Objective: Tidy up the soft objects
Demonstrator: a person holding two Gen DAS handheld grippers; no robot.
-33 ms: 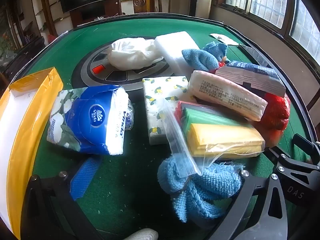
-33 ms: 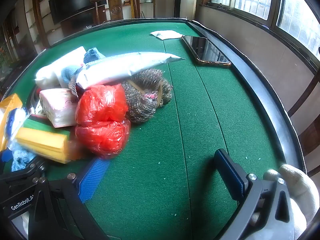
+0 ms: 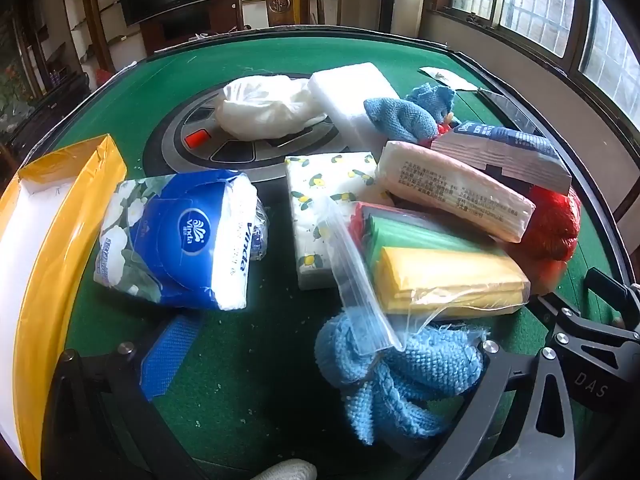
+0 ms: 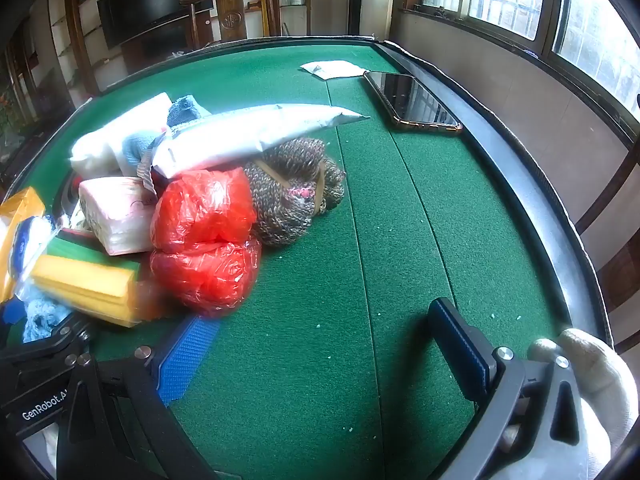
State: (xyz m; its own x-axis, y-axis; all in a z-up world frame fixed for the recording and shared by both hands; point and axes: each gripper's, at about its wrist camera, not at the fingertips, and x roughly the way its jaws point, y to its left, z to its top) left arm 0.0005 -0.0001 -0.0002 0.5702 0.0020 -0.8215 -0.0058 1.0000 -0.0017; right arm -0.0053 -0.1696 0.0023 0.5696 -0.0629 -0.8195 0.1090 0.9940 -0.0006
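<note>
A pile of soft things lies on the green table. In the left wrist view my left gripper (image 3: 320, 360) is open; a light blue knitted cloth (image 3: 400, 368) lies between its fingers, against the right one. Beyond it are a clear bag of yellow and green cloths (image 3: 444, 276), a blue Vinda tissue pack (image 3: 180, 240), a lemon-print pack (image 3: 328, 208) and a pink tissue pack (image 3: 452, 196). In the right wrist view my right gripper (image 4: 324, 344) is open and empty over bare felt, right of a red plastic bag (image 4: 204, 240) and a brown knitted bundle (image 4: 296, 196).
A yellow-edged box (image 3: 52, 240) stands at the left. A white bag (image 3: 264, 108), white pack (image 3: 352, 96) and blue towel (image 3: 400, 116) lie farther back. A phone (image 4: 412, 100) and a paper slip (image 4: 332, 68) lie at the far right near the raised table rim (image 4: 532, 184).
</note>
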